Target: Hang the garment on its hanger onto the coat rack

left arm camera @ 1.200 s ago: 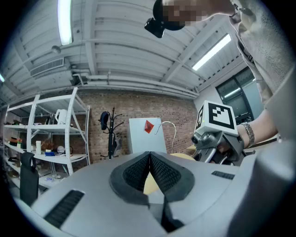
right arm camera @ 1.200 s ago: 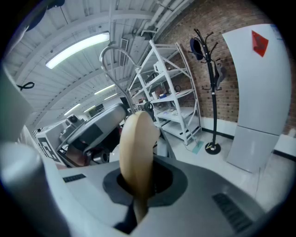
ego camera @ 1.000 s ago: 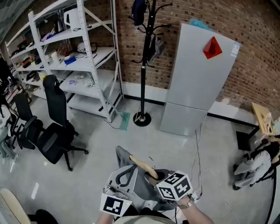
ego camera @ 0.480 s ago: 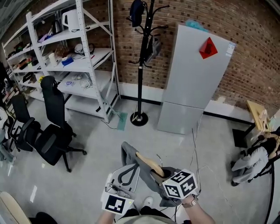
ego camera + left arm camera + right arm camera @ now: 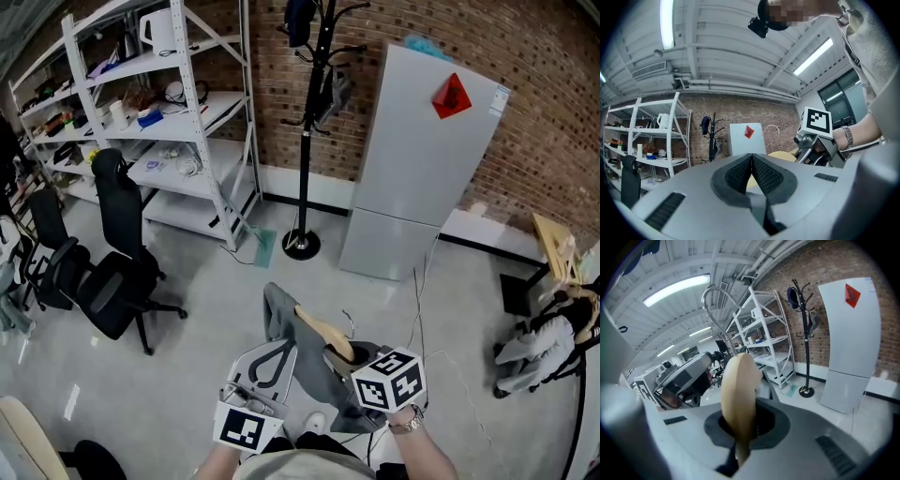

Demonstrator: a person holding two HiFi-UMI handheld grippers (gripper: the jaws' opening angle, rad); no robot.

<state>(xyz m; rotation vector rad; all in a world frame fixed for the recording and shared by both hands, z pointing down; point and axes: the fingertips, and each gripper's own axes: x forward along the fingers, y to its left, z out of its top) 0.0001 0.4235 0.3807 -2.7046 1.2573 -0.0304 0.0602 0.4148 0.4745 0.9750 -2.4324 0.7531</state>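
Right gripper [image 5: 345,354]: jaws clamped on the wooden hanger [image 5: 323,330]. Garment [image 5: 298,367], grey, drapes off the hanger, held low in front of the person above the floor. Left gripper [image 5: 274,352] just beside it: jaws pressed together, nothing between them. Rack [image 5: 309,131] stands well apart, by the brick wall, next to the fridge [image 5: 412,159].

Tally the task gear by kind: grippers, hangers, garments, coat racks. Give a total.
Grippers: 2 (left gripper, right gripper)
Wooden hanger: 1
Grey garment: 1
Coat rack: 1
Total: 5
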